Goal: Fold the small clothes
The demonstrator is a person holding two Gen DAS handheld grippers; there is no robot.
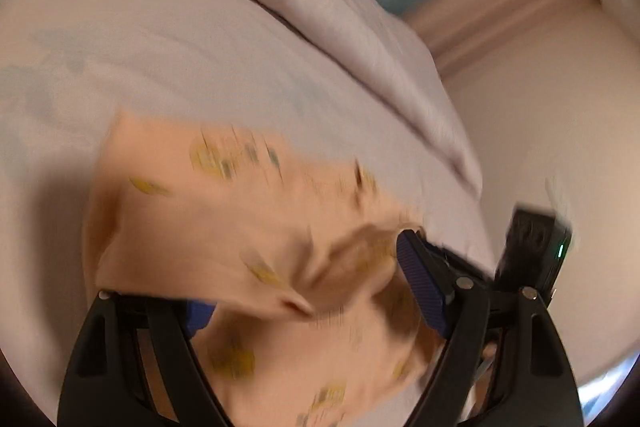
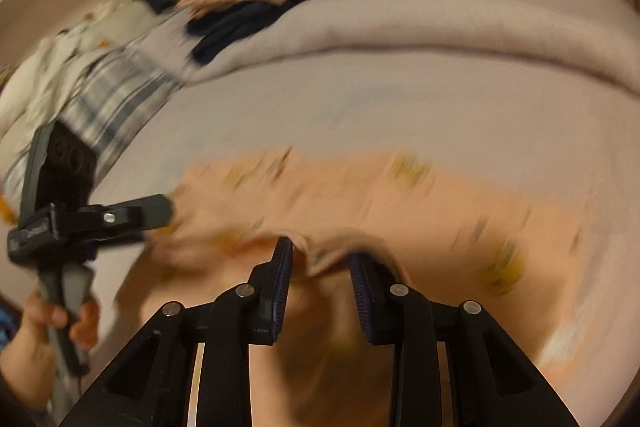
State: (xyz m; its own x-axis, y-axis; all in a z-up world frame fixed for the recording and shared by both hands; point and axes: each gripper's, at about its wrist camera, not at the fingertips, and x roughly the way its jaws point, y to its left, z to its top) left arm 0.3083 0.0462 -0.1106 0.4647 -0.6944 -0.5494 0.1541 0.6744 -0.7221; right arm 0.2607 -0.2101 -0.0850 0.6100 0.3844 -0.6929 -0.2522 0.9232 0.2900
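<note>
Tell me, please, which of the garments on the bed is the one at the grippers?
The peach garment with yellow prints, spread on the sheet directly before both grippers. The navy garment and the striped garment lie apart in the far pile beside the folded duvet.

No writing in either view can be made out. The one trace of lettering sits on the black body of the left gripper (image 2: 158, 213) as the right wrist camera sees it: a short pale word near the hinge (too smeared by motion to spell out). The peach garment (image 1: 224, 227) carries a yellow and grey print, but it shows as blurred blobs, not letters or numbers. A small green light glows on the right gripper's camera block (image 1: 536, 247), with no label legible.
</note>
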